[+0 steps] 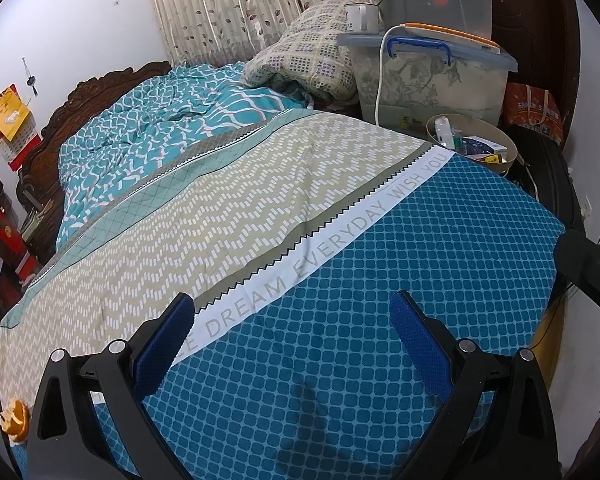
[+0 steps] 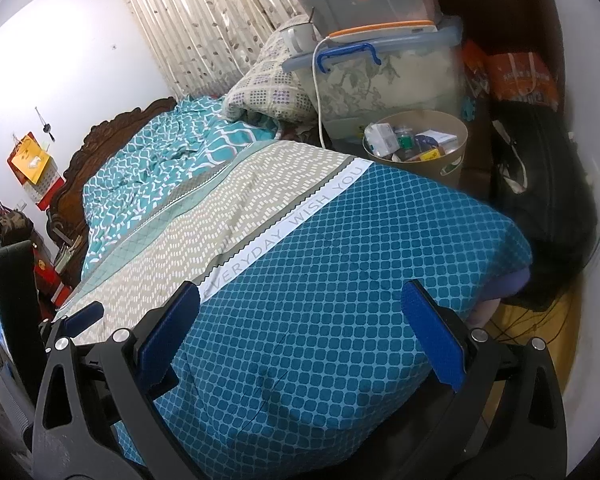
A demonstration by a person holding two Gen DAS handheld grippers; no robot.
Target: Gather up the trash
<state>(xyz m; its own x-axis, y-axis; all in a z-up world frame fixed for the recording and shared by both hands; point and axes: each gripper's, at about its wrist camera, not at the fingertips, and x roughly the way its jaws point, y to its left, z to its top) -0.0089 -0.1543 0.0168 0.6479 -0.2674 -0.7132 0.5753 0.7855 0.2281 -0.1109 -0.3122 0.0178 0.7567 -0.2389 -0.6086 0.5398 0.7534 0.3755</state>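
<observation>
Hovered over the bed's blue foot end (image 1: 380, 320), left gripper (image 1: 292, 316) and right gripper (image 2: 300, 304) both spread wide, holding nothing, probably ready to pick. Orange peel (image 1: 15, 420) at the bed's near left edge; bin (image 2: 420, 148) beyond its far corner.

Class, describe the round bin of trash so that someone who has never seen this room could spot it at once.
Start at the bed with the blue patterned cover. Past its far right corner stands a clear storage box with a blue handle. Just in front of that box is the round tan bin, open-topped and filled with small cartons and bottles, the only round container there.
</observation>
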